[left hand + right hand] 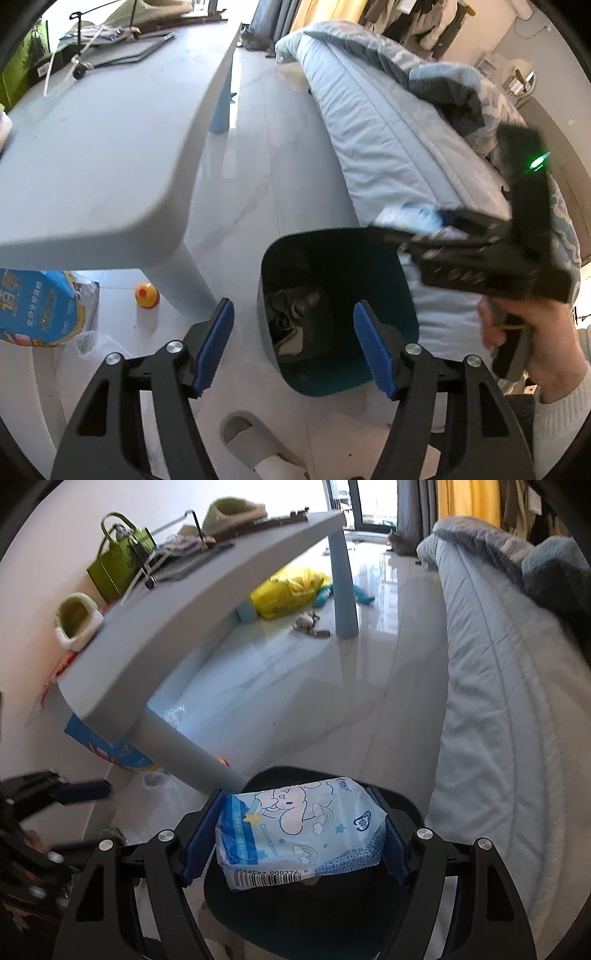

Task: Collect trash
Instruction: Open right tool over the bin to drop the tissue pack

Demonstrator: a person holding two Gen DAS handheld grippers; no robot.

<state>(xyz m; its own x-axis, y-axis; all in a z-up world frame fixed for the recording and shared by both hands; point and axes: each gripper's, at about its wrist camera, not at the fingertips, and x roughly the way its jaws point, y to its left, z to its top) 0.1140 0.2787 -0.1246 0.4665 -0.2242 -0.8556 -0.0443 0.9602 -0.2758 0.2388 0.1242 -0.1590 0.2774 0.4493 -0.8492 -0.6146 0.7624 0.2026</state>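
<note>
A dark teal trash bin (340, 310) stands on the floor between the table and the bed, with some trash inside. My left gripper (293, 347) is open and empty, just above the bin's near rim. My right gripper (301, 834) is shut on a light blue tissue pack (299, 834) with a cartoon print and holds it over the bin (280, 919). In the left wrist view the right gripper (410, 225) comes in from the right over the bin's far rim, with the pack (410, 218) in it.
A grey-blue table (110, 147) stands to the left, its leg (184, 284) close to the bin. A bed (391, 133) with a blue cover runs along the right. A blue bag (37, 306), a yellow-red ball (147, 294) and a slipper (255, 443) lie on the floor.
</note>
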